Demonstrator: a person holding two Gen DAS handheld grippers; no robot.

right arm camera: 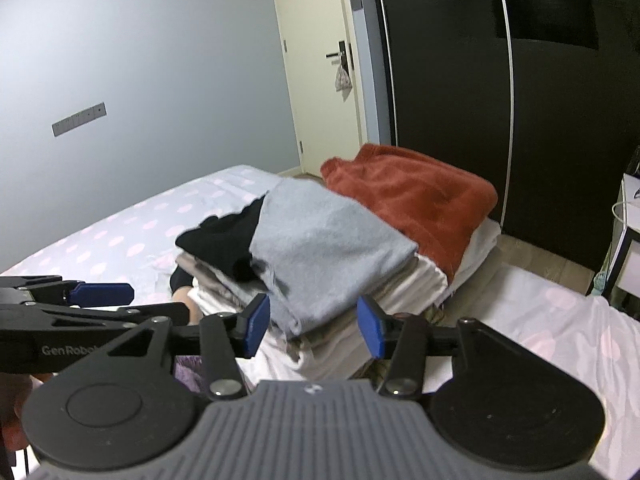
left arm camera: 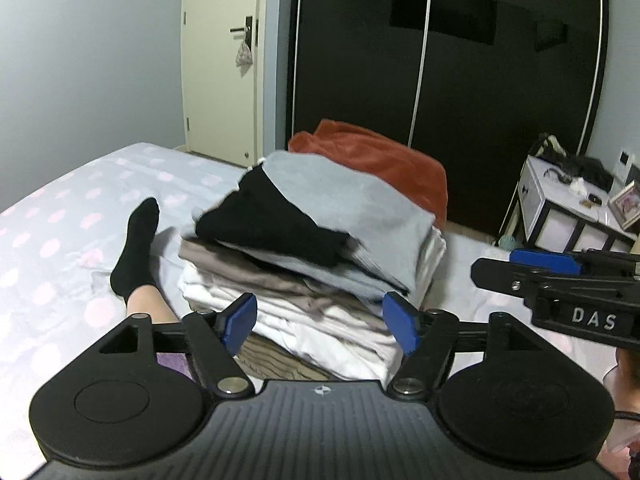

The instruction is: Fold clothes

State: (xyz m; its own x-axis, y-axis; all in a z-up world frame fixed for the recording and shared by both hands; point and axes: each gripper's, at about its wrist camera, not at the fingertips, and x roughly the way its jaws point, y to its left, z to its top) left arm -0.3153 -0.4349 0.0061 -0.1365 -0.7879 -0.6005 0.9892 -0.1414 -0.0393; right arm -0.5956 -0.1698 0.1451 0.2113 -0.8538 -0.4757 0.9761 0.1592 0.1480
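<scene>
- The left gripper (left arm camera: 320,322) hovers with its blue pads spread wide, nothing between them. The pads frame the near side of the stack (left arm camera: 312,280) without touching it, as far as I can tell.
- The right gripper (right arm camera: 314,322) is likewise spread and empty, held just before the same stack, its pads at either side of the grey top's (right arm camera: 332,244) hanging edge. Each tool shows side-on in the other's view, close alongside.
- The stack sits on the bed (left arm camera: 60,220), toward its far edge by the wardrobe (left arm camera: 440,80): white and beige layers below, a black piece (left arm camera: 276,220) and the grey top above, the rust blanket (left arm camera: 380,160) behind.
- A person's socked foot (left arm camera: 138,244) lies on the sheet left of the stack.
- Step in hand, as I judge it: nothing is gripped, and the clothes lie folded and piled. That fits either a fold just set down or a piece about to be lifted off.
- The black piece looks skewed and loose. Any grip there would need a pinch on one layer only, lest the pile slide.
</scene>
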